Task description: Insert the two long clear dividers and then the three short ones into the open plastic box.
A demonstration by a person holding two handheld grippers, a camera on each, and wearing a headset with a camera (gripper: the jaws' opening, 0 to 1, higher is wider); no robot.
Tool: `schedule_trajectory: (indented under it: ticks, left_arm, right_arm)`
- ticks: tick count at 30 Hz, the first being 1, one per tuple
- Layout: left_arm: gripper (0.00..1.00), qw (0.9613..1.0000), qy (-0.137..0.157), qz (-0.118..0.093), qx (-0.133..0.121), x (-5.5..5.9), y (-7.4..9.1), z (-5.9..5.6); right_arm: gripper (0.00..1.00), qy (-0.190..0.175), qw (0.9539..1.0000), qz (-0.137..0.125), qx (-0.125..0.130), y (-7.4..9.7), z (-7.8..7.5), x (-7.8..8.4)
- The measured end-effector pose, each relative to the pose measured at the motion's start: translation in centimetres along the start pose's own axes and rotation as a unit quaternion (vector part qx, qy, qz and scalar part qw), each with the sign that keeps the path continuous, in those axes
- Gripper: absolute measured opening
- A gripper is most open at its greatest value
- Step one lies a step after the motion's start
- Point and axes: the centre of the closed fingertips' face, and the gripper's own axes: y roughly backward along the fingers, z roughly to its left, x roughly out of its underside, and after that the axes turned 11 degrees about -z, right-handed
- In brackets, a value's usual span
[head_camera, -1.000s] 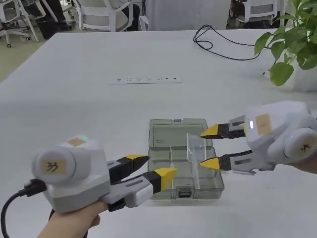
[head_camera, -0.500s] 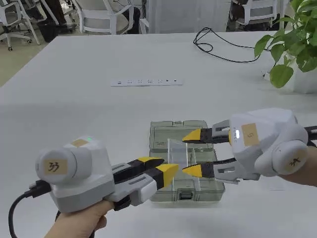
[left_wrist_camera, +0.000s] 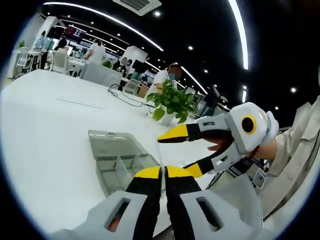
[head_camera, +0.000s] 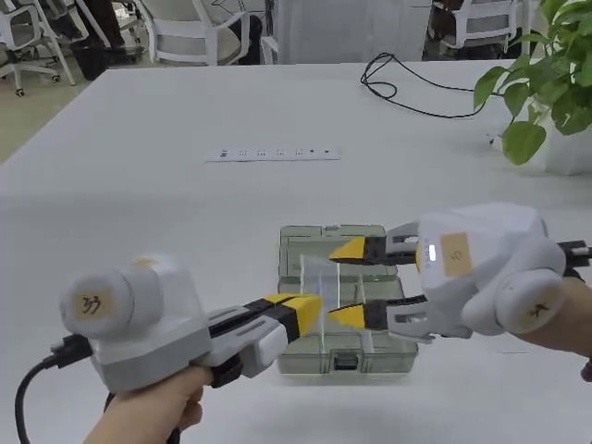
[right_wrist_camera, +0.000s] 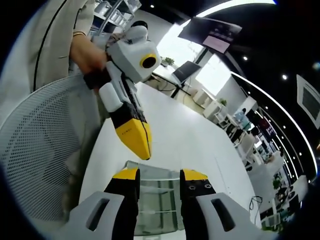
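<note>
L gripper (head_camera: 301,306): tag "33", fingers pressed together | R gripper (head_camera: 339,282): fingers spread | by box (head_camera: 298,244)

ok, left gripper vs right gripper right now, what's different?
Jaws: on the left gripper they are pressed together at the edge of the clear divider; on the right gripper they stand wide apart with that divider between them, grip unclear. Approach: left gripper reaches in from the near-left, right gripper from the right. Both have yellow tips and hover over the open box.
</note>
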Motion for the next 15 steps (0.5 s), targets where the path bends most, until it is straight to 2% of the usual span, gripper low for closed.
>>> schedule_trajectory:
  ticks: [1,4,6,11,15]
  left_arm:
    - [0.00,0.9999,0.014,-0.001,-0.004,-0.13,0.04,0.05]
    - [0.00,0.9994,0.032,0.001,-0.012,-0.30,0.01,0.18]
    - [0.00,0.9987,0.046,0.009,-0.018,-0.20,-0.03,0.21]
    - [0.00,0.9989,0.041,0.015,-0.018,-0.30,-0.03,0.17]
    - [0.00,0.9995,0.005,0.027,-0.015,-0.38,0.15,0.34]
  right_arm:
    - [0.32,0.000,1.0000,0.000,0.001,-0.02,-0.03,-0.05]
    - [0.32,-0.003,1.0000,0.001,0.008,-0.09,-0.21,-0.10]
    - [0.32,-0.007,0.9999,0.006,0.009,-0.12,-0.23,0.02]
    - [0.33,-0.013,0.9997,0.010,0.018,-0.12,-0.29,-0.07]
    - [0.34,-0.032,0.9992,0.001,0.023,-0.14,-0.24,-0.48]
